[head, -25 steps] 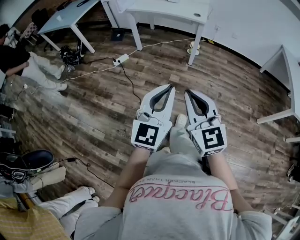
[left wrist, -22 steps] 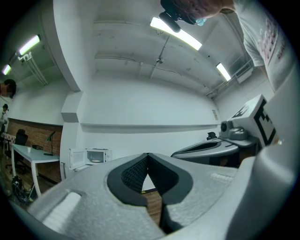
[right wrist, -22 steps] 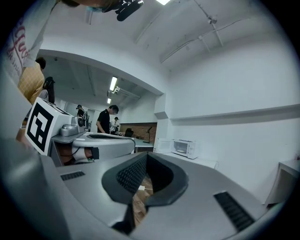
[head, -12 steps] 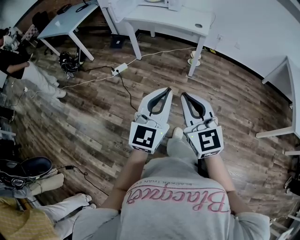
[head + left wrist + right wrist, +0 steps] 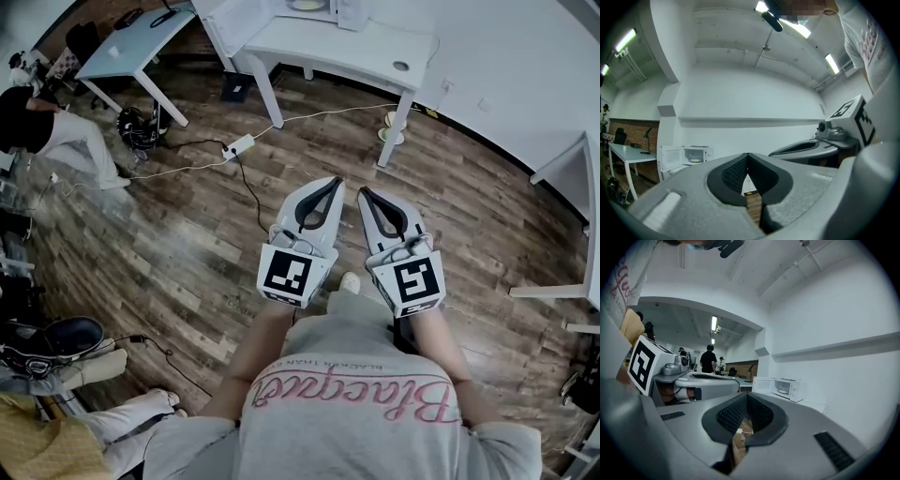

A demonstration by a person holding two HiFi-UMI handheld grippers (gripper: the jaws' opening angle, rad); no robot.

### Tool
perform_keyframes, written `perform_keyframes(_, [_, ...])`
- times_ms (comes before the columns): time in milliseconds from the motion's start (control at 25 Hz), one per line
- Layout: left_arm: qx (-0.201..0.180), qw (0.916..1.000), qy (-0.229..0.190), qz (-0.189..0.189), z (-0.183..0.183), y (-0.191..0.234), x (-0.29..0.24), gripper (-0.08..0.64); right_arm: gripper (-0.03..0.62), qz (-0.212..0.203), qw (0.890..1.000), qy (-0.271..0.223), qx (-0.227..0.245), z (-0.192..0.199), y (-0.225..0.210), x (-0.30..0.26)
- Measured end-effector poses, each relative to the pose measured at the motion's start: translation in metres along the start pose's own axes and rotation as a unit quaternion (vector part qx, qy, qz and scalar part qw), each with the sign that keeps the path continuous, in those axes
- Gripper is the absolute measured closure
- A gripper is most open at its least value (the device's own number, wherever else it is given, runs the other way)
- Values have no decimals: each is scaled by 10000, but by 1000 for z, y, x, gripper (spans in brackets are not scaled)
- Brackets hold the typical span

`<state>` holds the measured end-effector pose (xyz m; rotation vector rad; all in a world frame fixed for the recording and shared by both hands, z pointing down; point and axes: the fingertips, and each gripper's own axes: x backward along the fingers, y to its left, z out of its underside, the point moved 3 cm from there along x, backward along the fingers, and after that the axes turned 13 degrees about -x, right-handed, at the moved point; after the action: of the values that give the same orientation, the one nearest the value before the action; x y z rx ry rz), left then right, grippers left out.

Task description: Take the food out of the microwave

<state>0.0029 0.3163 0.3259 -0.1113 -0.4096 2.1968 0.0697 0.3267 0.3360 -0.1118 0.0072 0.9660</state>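
Standing on a brown wood-plank floor (image 5: 187, 253), wide across the head view. Far ahead, at the top edge, a long white table (image 5: 356, 47) against the white wall, bearing a white box-shaped microwave oven (image 5: 696, 153) with its door swung open to the left. Further left, a pale grey-blue table (image 5: 131, 37), and near it a person in a dark top and light trousers (image 5: 47, 131), low by the floor. Nearest the camera, a grey T-shirt with pink lettering (image 5: 356, 394), bare forearms reaching forward.

Held side by side above the floor, near each other but apart and well short of the white table: the grey left gripper (image 5: 335, 181) and the grey right gripper (image 5: 363, 191), each with a black-and-white marker cube at the back. Both pointing level toward the microwave. Left gripper pressed together at the tips, nothing between the ribbed black pads; right gripper likewise tip to tip and empty.

On the floor, a white power strip (image 5: 239, 145) with cables running off.

Smallest of all, the pale food on a plate (image 5: 782, 391), inside the microwave's open cavity, well apart from both grippers.
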Motion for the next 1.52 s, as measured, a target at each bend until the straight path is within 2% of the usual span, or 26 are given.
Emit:
perform_keyframes(400, [-1,9997,93,-234,9,11,-67,555,583,-290,9996,26,-26,-7,-61,-36])
perform_keyframes(880, [-130,9994,181,-259,20,27,-104,557,583,-405,9991,-81,-40,-12,-92,-68])
perform_keyframes(1520, [-93,9995,102,-275,44,78,-156,557,583,-340,9992,-190,-13,-19,-128,-132])
